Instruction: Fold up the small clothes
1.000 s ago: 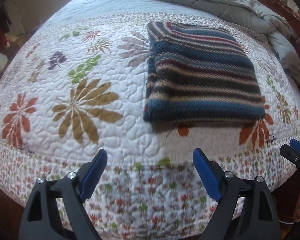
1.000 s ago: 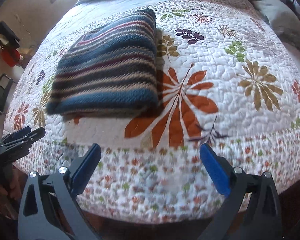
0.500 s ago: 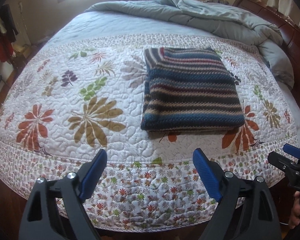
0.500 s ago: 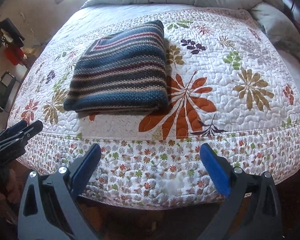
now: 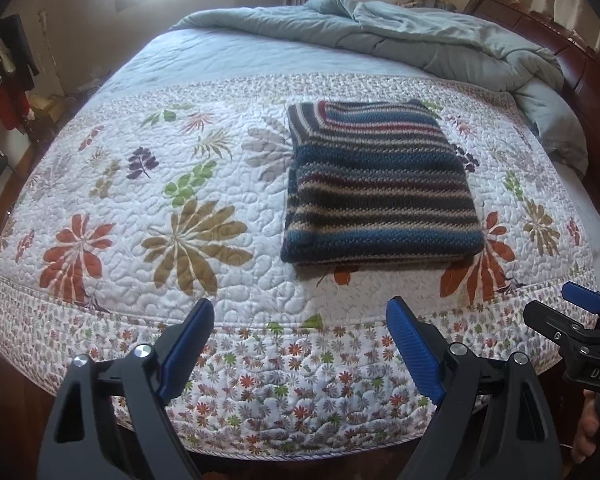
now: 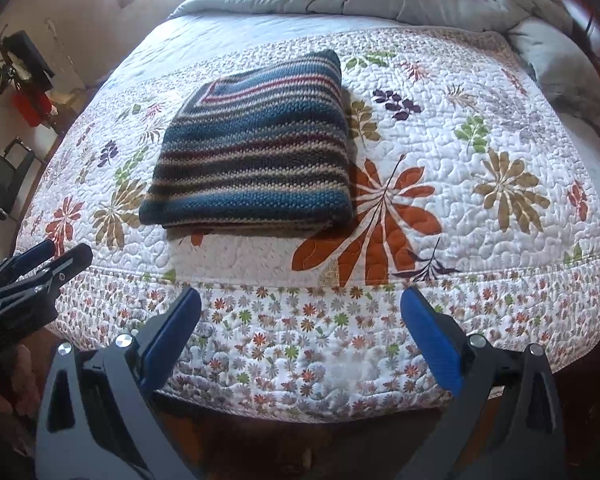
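Note:
A striped knit garment (image 5: 376, 188) in blue, dark red and beige lies folded into a flat rectangle on the floral quilt (image 5: 204, 208); it also shows in the right wrist view (image 6: 256, 148). My left gripper (image 5: 300, 316) is open and empty, held off the bed's near edge, well short of the garment. My right gripper (image 6: 300, 304) is open and empty, also back from the near edge. Each gripper shows at the side of the other's view: the right one (image 5: 572, 316) and the left one (image 6: 40, 264).
A rumpled grey duvet (image 5: 400, 36) is heaped at the far end of the bed. A dark wooden bed frame (image 5: 560, 48) runs along the right. A chair (image 6: 0, 176) and red items (image 6: 32, 108) stand on the floor at the left.
Both grippers have drawn back and up from the bed, so the folded garment looks smaller and farther away. The garment has not moved.

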Demonstrator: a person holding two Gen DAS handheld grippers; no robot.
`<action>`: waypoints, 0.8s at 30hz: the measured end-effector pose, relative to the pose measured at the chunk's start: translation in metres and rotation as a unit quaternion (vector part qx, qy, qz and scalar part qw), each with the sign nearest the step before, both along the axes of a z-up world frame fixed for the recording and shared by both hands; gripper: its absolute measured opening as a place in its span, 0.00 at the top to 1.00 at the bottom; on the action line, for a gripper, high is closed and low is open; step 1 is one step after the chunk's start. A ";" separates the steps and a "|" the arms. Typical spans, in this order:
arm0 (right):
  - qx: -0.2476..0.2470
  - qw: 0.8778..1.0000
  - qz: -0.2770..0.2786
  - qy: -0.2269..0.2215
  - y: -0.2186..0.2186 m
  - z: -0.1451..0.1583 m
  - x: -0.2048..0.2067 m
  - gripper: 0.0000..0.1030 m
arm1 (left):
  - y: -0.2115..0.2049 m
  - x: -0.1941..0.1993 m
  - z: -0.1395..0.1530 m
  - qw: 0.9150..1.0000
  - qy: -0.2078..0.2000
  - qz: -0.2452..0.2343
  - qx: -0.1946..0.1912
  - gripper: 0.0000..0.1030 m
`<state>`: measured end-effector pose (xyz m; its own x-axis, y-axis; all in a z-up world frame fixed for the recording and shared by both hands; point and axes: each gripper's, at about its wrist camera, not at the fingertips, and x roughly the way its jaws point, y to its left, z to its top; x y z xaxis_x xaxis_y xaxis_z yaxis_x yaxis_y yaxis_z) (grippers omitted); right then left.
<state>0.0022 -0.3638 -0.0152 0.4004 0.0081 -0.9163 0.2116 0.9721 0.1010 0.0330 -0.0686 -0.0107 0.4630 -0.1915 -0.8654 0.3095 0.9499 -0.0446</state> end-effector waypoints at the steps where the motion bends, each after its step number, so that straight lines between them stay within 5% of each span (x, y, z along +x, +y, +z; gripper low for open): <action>1: 0.000 1.000 0.000 0.001 0.000 -0.002 0.000 0.03 | 0.000 0.001 -0.002 1.000 0.001 0.001 0.002 0.14; 24: -0.018 1.000 0.003 -0.008 -0.004 -0.006 0.019 0.03 | 0.012 0.025 -0.021 0.999 0.007 0.028 0.026 0.14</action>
<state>0.0214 -0.3678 -0.0208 0.4151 -0.0222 -0.9095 0.2036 0.9766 0.0691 0.0581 -0.0564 -0.0316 0.4589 -0.1211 -0.8802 0.2557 0.9667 0.0003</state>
